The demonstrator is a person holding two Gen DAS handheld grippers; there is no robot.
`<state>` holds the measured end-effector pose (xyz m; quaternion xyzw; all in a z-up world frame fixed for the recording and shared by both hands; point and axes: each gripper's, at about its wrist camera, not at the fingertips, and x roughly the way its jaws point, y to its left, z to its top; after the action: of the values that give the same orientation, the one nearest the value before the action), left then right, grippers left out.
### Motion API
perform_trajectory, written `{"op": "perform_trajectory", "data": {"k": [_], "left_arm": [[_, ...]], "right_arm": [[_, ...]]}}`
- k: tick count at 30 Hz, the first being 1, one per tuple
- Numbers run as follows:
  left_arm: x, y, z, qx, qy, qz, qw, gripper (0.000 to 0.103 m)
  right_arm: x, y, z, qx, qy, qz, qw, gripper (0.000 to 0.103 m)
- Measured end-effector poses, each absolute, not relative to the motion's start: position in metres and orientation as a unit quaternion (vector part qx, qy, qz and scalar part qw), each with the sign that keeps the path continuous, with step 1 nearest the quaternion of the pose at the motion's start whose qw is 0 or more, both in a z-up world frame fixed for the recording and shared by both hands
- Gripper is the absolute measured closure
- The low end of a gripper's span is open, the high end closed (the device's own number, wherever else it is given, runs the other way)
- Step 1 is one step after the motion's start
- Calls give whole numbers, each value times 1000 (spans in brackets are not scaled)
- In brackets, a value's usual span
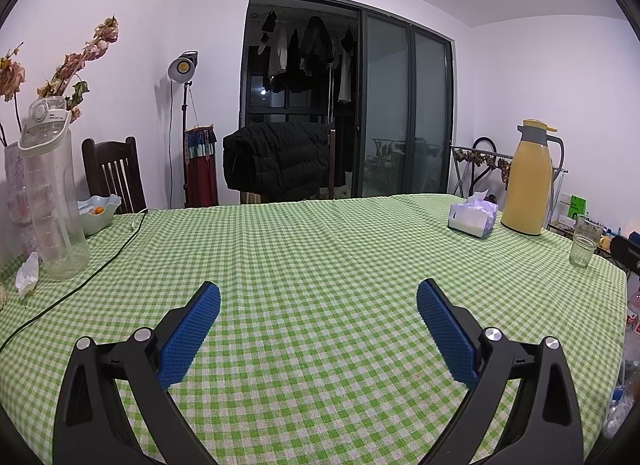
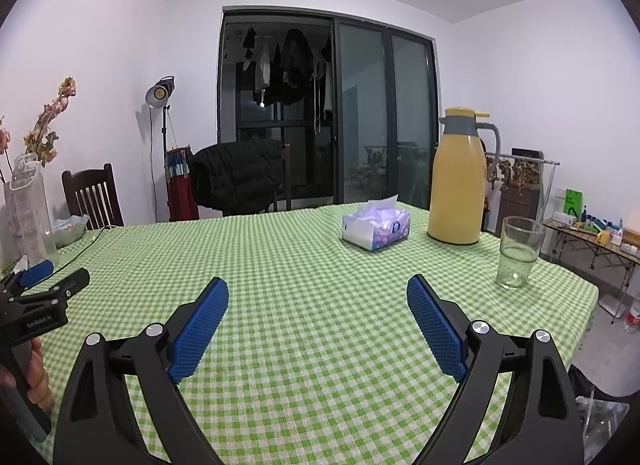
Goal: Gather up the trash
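A crumpled white paper scrap (image 1: 27, 275) lies on the green checked tablecloth (image 1: 320, 249) at the far left, beside a tall clear plastic bottle (image 1: 52, 193). My left gripper (image 1: 318, 295) hovers open over the middle of the table, well to the right of the scrap, with nothing between its blue pads. My right gripper (image 2: 318, 291) also stands open and empty above the cloth (image 2: 304, 265). In the right wrist view the left gripper (image 2: 52, 277) shows at the left edge, held by a hand (image 2: 38, 369), and a corner of the scrap (image 2: 21, 263) peeks out behind it.
A tissue box (image 2: 376, 227), a yellow thermos jug (image 2: 460, 177) and a drinking glass (image 2: 518, 251) stand at the right. A bowl (image 1: 98, 213), a vase of dried flowers (image 1: 16, 181) and a black cable (image 1: 92, 269) are at the left. Chairs stand behind the table.
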<state>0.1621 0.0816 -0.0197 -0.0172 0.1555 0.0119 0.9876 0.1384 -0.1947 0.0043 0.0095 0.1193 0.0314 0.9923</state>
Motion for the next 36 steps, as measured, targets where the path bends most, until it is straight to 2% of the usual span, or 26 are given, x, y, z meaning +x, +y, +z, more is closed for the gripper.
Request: {"op": "perform_trajectory", "data": {"k": [36], "left_arm": [[164, 85, -19, -18, 162, 25, 986, 7]], "right_arm": [[145, -204, -2, 14, 135, 27, 990, 16]]}}
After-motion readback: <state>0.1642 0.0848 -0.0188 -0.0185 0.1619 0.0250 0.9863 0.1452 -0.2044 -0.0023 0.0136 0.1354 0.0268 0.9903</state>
